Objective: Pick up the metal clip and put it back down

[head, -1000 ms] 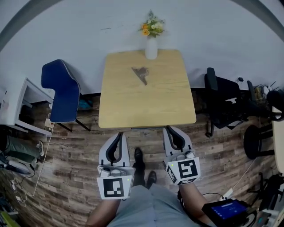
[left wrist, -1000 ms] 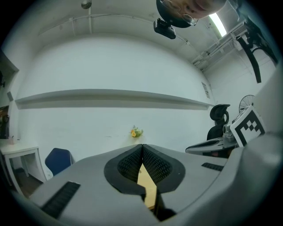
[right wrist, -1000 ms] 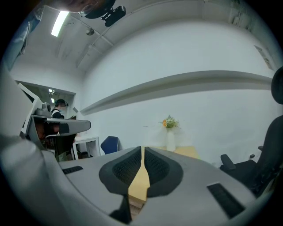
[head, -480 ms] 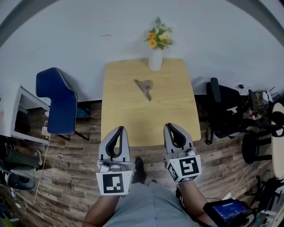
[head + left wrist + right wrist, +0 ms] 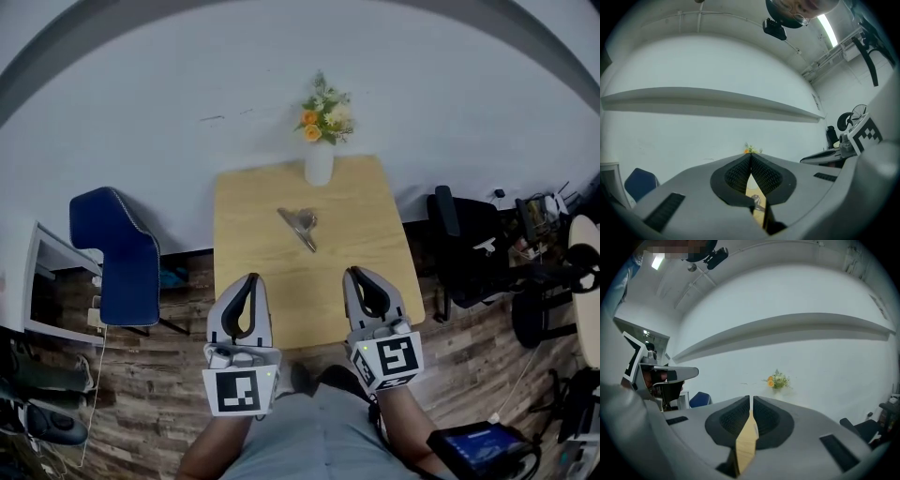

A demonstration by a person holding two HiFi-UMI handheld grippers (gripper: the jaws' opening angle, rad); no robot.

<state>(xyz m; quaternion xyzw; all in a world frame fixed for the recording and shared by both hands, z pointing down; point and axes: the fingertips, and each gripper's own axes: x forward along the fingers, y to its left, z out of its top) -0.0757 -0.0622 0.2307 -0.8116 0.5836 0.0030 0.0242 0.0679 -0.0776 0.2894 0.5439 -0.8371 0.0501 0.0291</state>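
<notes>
The metal clip (image 5: 300,228) lies flat on the wooden table (image 5: 356,216), a little behind its middle. A slice of it also shows between the jaws in the left gripper view (image 5: 758,202). My left gripper (image 5: 248,279) and right gripper (image 5: 354,273) hang side by side over the table's near edge, well short of the clip. Both are shut with nothing in them. Their tips meet in the left gripper view (image 5: 751,157) and the right gripper view (image 5: 751,399). Through the right jaws only a strip of table (image 5: 746,444) shows.
A white vase of orange and white flowers (image 5: 320,141) stands at the table's far edge against the wall. A blue chair (image 5: 114,255) is left of the table, a black office chair (image 5: 461,246) right of it. A tablet (image 5: 480,444) sits at the lower right.
The table has come nearer to me in the head view; both grippers now overlap its near edge. Their jaws have stayed shut and the clip has not moved on the table.
</notes>
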